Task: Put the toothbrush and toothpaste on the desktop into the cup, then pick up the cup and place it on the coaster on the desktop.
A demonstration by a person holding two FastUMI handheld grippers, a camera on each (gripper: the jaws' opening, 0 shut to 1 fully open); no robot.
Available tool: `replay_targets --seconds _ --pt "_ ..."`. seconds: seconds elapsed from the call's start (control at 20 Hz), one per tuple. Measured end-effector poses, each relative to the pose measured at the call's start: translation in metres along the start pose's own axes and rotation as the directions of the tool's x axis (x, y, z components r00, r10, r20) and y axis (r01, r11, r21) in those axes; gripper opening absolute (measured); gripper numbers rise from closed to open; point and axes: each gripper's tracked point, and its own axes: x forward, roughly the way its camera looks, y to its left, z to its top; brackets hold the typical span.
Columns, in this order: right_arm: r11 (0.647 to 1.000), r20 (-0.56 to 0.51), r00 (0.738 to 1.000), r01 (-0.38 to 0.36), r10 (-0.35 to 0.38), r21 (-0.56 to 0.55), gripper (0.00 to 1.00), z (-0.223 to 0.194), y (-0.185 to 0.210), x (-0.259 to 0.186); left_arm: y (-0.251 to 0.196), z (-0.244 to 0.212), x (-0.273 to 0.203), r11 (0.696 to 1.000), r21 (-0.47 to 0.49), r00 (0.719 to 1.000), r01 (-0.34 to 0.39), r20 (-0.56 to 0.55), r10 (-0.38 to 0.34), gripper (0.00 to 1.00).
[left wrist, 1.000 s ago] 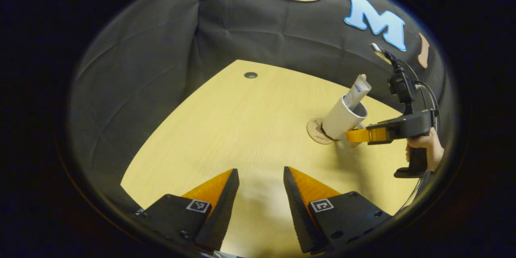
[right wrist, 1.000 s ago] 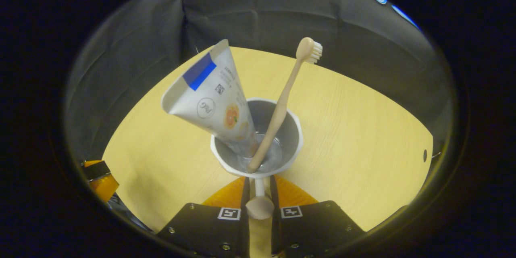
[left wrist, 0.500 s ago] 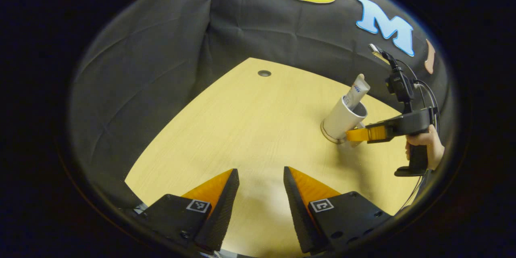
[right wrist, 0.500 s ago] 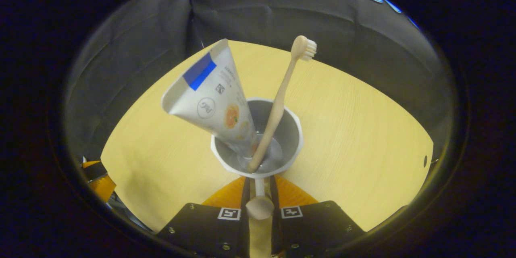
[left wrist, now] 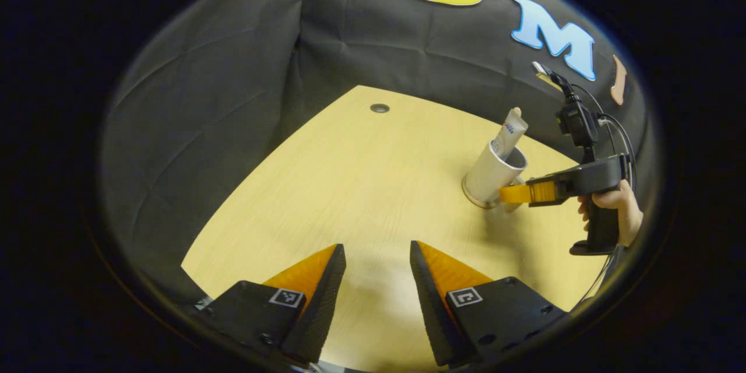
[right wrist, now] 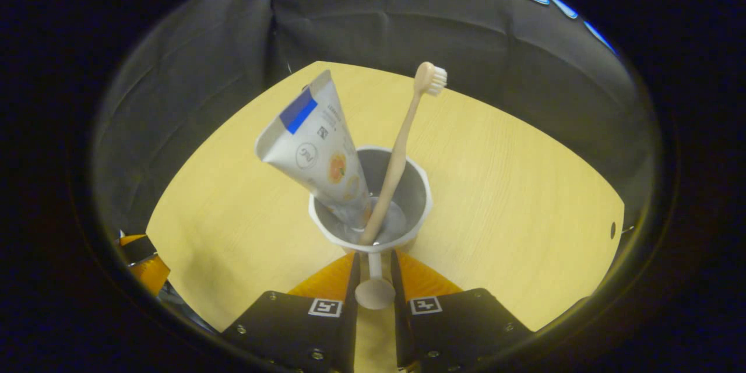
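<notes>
Right gripper view: fingers (right wrist: 338, 280) clamped on cup (right wrist: 373, 233) handle.
Cup: on coaster (left wrist: 473, 199), on surface (left wrist: 349, 186).
Contents: toothbrush (right wrist: 402, 145), toothpaste (right wrist: 317, 148) leaning; likely top-heavy, rigid.
Left gripper (left wrist: 376, 262): fingers apart, idle.

Just ahead of the right gripper's (right wrist: 373, 268) jaws, the cup (right wrist: 415, 198) is sitting on the surface (right wrist: 513, 198), apparently over the coaster (left wrist: 470, 199); toothpaste (right wrist: 317, 151) and toothbrush (right wrist: 402, 145) are standing inside it.

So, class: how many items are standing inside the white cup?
2. A grey toothpaste tube leans to the left in the white plastic cup, and a beige toothbrush stands beside it, bristles up. Anything smaller at the bottom could be hidden.
</notes>
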Motion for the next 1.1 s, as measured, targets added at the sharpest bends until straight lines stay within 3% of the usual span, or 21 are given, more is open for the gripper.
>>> replay_targets --seconds 0.3,0.4,0.45,0.5,0.6,0.65,0.75,0.8,0.85,0.9,0.95,1.0,1.05,1.1 --pt "0.999 0.07 0.998 -0.007 0.004 0.049 0.27 0.015 -0.007 -0.062 -0.011 0.012 0.024 0.998 0.042 0.999 0.04 0.034 -0.041 0.75" --pt "0.997 0.115 0.993 -0.005 -0.003 0.072 0.27 0.016 -0.011 -0.1 -0.018 0.02 0.028 0.995 0.074 0.996 0.06 0.062 -0.065 0.71" --pt "0.996 0.138 0.99 0.002 -0.014 0.087 0.24 0.016 -0.015 -0.12 -0.022 0.028 0.026 0.993 0.09 0.993 0.074 0.082 -0.082 0.72" --pt "0.995 0.165 0.986 0.007 -0.024 0.101 0.29 0.017 -0.02 -0.144 -0.026 0.036 0.023 0.99 0.108 0.99 0.087 0.102 -0.098 0.75" --pt "0.991 0.229 0.972 0.024 -0.054 0.129 0.27 0.022 -0.032 -0.188 -0.038 0.061 0.018 0.983 0.145 0.979 0.112 0.151 -0.134 0.71" --pt "0.988 0.273 0.959 0.033 -0.073 0.15 0.27 0.028 -0.037 -0.209 -0.049 0.076 0.012 0.979 0.16 0.971 0.127 0.181 -0.156 0.75" --pt "0.978 0.37 0.922 0.04 -0.115 0.204 0.27 0.043 -0.048 -0.257 -0.076 0.114 -0.006 0.97 0.189 0.947 0.156 0.25 -0.201 0.7" --pt "0.971 0.417 0.898 0.045 -0.142 0.234 0.27 0.051 -0.056 -0.286 -0.09 0.134 -0.016 0.964 0.204 0.931 0.169 0.287 -0.224 0.75" --pt "0.963 0.462 0.87 0.053 -0.175 0.264 0.24 0.058 -0.064 -0.316 -0.103 0.154 -0.028 0.959 0.221 0.912 0.179 0.328 -0.245 0.75" --pt "0.955 0.505 0.838 0.061 -0.207 0.29 0.27 0.062 -0.072 -0.347 -0.115 0.172 -0.039 0.952 0.24 0.89 0.188 0.368 -0.268 0.74" --pt "0.95 0.55 0.803 0.065 -0.232 0.305 0.27 0.066 -0.077 -0.378 -0.127 0.188 -0.054 0.946 0.256 0.867 0.2 0.404 -0.292 0.7" --pt "0.949 0.599 0.761 0.07 -0.25 0.308 0.27 0.071 -0.077 -0.412 -0.138 0.203 -0.066 0.94 0.268 0.836 0.213 0.448 -0.317 0.74" --pt "0.949 0.643 0.716 0.089 -0.271 0.302 0.27 0.074 -0.076 -0.445 -0.151 0.215 -0.078 0.932 0.278 0.807 0.231 0.48 -0.344 0.69" --pt "0.948 0.684 0.666 0.125 -0.299 0.292 0.27 0.069 -0.072 -0.472 -0.159 0.221 -0.091 0.925 0.29 0.785 0.246 0.5 -0.366 0.73"
